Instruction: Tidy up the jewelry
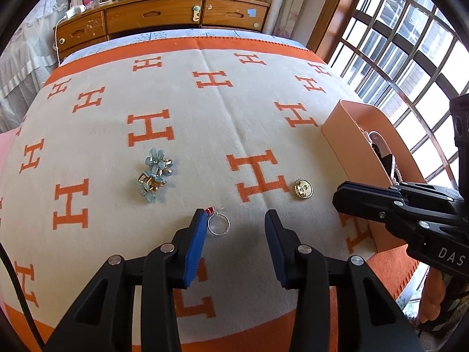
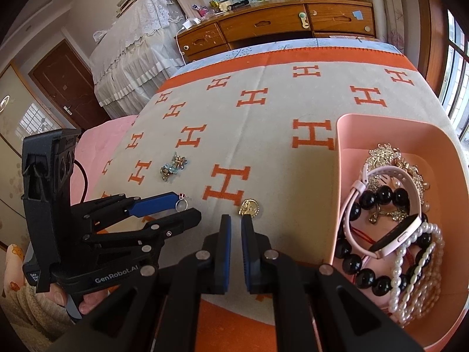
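Note:
A silver ring with a red stone (image 1: 218, 223) lies on the blanket between my left gripper's (image 1: 234, 220) open fingers, close to the left finger; it also shows in the right wrist view (image 2: 182, 204). A gold round brooch (image 1: 303, 189) (image 2: 249, 207) lies just ahead of my right gripper (image 2: 236, 220), whose jaws are nearly closed and empty. A blue flower hair clip (image 1: 155, 174) (image 2: 173, 166) lies further left. A pink box (image 2: 351, 135) (image 1: 346, 135) on the right holds a pink watch (image 2: 381, 205), black beads, pearls and gold pieces.
The orange and cream H-pattern blanket (image 1: 234, 111) covers the bed. A wooden dresser (image 1: 176, 17) stands beyond the far edge. A barred window (image 1: 410, 58) is on the right. A lace-covered piece of furniture (image 2: 134, 47) and a door (image 2: 67, 79) are at the left.

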Tool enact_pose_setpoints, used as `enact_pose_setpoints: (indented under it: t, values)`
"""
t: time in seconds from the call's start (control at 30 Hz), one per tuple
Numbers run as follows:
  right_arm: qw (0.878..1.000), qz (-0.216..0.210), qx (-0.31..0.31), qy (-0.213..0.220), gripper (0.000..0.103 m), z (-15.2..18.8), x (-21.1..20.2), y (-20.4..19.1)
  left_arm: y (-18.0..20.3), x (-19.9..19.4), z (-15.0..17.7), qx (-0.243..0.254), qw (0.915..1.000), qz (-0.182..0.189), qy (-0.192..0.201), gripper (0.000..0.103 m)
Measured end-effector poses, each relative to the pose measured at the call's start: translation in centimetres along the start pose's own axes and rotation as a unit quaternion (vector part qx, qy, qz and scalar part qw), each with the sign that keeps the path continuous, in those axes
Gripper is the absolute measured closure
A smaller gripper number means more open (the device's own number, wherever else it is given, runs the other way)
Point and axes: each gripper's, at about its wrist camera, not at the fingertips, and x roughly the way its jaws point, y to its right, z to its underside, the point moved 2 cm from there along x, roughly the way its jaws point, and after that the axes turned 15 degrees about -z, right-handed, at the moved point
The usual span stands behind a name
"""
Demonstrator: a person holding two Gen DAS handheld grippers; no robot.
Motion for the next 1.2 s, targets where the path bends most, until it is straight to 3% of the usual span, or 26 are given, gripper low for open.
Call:
enact_pose_setpoints:
  t: [0.37,0.43,0.73,0.87,1.2]
  values:
    - [1.000,0.001,0.005,0.010,0.096,-0.2,-0.7,0.0,1.4,0.3,-0.7,0.060,0.9959,-0.067,0.015,0.082]
    - [1.000,0.002,0.003,0.009,0.096,-0.1,-0.6,-0.1,1.1,0.2,-0.7,0.060,0.9959,-0.067,0.012,0.091]
    - [1.000,0.027,-0.004,-0.006,0.094,-0.1,0.6,-0.6,-0.5,-0.6,0.6,0.031,0.9984,-0.042,0.020,0.092]
    - [0.999,0.044,-0.019,-0.010,0.073,-0.1,1.5,-1.3,-1.3,-1.4,1.4,0.020,0.9989,-0.037,0.023,0.092]
    - [0.993,0.116,-0.022,-0.023,0.073,-0.3,4.0,-1.2,-3.2,-2.6,2.0,-0.003,0.9992,-0.020,0.036,0.091]
